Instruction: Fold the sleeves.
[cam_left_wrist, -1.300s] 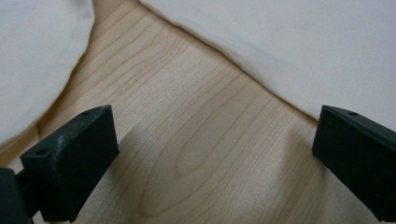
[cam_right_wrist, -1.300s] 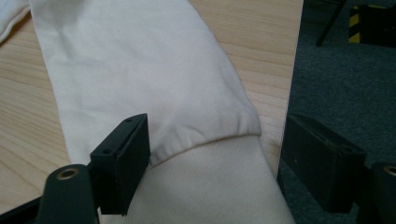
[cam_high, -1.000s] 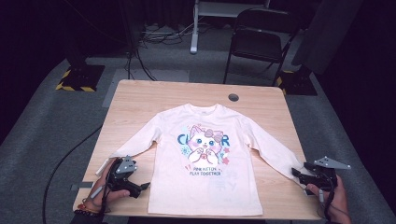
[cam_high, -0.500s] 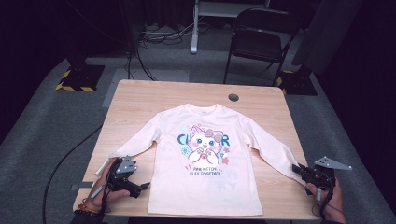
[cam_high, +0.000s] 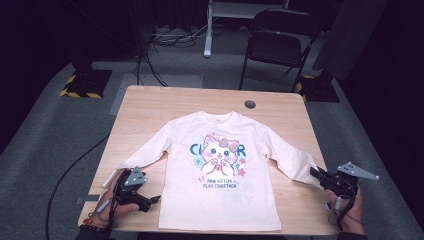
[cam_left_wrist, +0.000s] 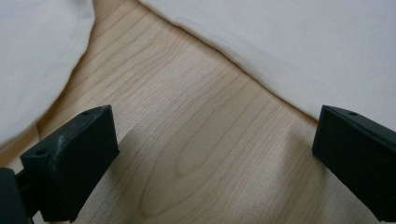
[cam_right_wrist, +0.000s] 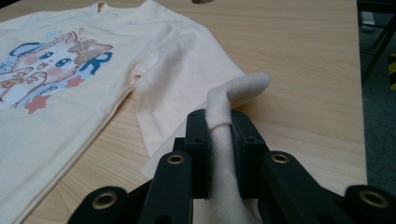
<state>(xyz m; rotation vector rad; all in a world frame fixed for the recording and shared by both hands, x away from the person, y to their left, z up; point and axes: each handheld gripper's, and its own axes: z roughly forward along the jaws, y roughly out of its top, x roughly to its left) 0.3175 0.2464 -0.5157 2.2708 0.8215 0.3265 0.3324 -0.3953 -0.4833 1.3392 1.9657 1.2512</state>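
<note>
While the pink shirt (cam_high: 220, 172) lies flat and face up across the middle of the wooden counter (cam_high: 150, 107), its two long sleeves run out toward the near corners. The right tongs (cam_high: 316, 173) sit at the near right edge of the counter, held in the person's right hand (cam_high: 350, 212). In the right gripper view their jaws are pressed together on the cuff (cam_right_wrist: 236, 93) of the right sleeve, and the cuff stands up between them, with its ribbed end folded over beyond the tips. The rest of that sleeve lies on the wood just past the jaws.

The left tongs (cam_high: 156, 198) rest at the near left of the counter, just beside the shirt's lower left side and below the left sleeve (cam_high: 145, 152). In the left gripper view their jaws are spread wide over bare wood. Shirt fabric (cam_left_wrist: 299, 51) lies just beyond the tips, and no cloth lies between them.
</note>
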